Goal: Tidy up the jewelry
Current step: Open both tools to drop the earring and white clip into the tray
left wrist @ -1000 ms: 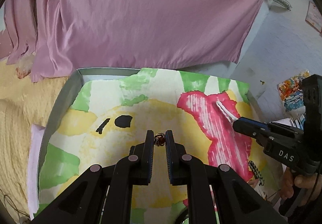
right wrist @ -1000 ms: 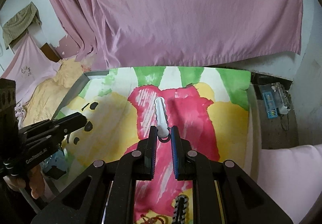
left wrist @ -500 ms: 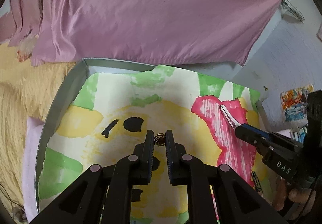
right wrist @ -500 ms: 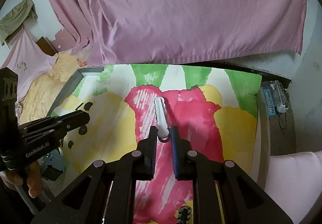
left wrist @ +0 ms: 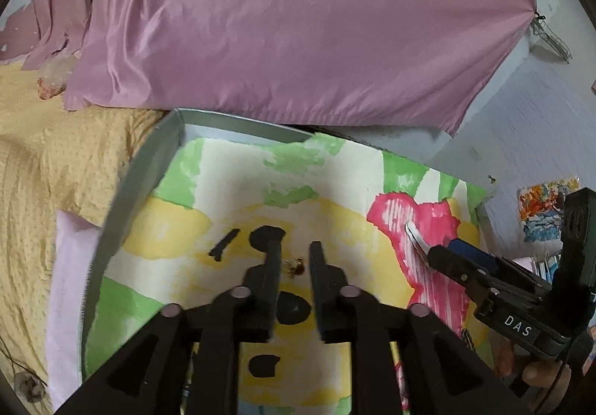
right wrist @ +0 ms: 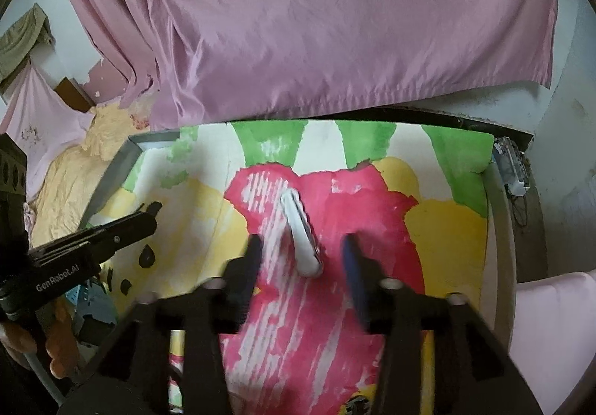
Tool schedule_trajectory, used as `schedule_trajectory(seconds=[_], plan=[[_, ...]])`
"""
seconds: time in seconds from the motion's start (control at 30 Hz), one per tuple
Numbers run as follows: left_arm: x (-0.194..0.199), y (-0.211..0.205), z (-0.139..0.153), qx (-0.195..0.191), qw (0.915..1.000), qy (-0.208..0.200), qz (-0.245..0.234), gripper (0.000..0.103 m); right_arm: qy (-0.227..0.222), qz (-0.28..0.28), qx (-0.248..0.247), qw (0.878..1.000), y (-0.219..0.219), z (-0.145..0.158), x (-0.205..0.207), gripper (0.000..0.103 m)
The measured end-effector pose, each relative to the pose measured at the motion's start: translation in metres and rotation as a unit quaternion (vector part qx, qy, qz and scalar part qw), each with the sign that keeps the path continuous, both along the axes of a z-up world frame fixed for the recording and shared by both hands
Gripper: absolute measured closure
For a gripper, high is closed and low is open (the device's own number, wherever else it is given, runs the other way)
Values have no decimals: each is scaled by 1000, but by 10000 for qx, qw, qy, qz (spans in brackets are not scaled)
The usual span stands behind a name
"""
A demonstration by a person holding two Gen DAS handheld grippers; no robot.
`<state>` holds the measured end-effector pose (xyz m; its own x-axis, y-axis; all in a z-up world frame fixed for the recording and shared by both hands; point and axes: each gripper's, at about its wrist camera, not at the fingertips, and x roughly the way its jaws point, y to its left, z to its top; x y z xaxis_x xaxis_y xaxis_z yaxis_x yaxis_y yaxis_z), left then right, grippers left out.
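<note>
A small gold and red earring [left wrist: 294, 266] lies on the yellow part of the painted cloth [left wrist: 335, 221], between the fingers of my open left gripper [left wrist: 295, 251], which no longer grips it. A white hair clip [right wrist: 301, 232] lies on the pink patch between the wide-open fingers of my right gripper [right wrist: 303, 247]. The clip also shows in the left wrist view [left wrist: 415, 236], at the tip of the right gripper [left wrist: 447, 254]. The left gripper shows at the left of the right wrist view [right wrist: 145, 221].
The cloth covers a table with a grey metal rim [left wrist: 149, 176]. A pink curtain [left wrist: 298, 24] hangs behind. Yellow bedding [left wrist: 44, 191] lies left. A black patterned piece of jewelry [left wrist: 467, 336] lies near the front right.
Both grippers moved forward and opened. The left let go of the earring onto the yellow area; the right let go of the white clip onto the pink patch.
</note>
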<state>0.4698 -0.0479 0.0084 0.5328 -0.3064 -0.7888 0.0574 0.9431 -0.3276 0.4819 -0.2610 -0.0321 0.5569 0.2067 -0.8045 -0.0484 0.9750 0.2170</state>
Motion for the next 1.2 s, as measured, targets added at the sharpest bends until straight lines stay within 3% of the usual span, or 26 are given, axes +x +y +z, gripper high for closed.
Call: schedule_trajectory(seconds=[0.17,0.37,0.53,1.2], plan=[[-5,8,8,20,9997,-180,174,59,-17,-59,8,10000,-1,-2,-2,56],[-12,12,20,138,9986,-400,310,51,19,-133,-16,9999,-2,-3,-6,53],[-18,16,24,156,9983,-452,344,51,-32,-152,-46,9999,-2,1,-15,48],[-51,47,32,223,9955,-609,685,50,-420,449,-58,9981,22,26,-52,47]])
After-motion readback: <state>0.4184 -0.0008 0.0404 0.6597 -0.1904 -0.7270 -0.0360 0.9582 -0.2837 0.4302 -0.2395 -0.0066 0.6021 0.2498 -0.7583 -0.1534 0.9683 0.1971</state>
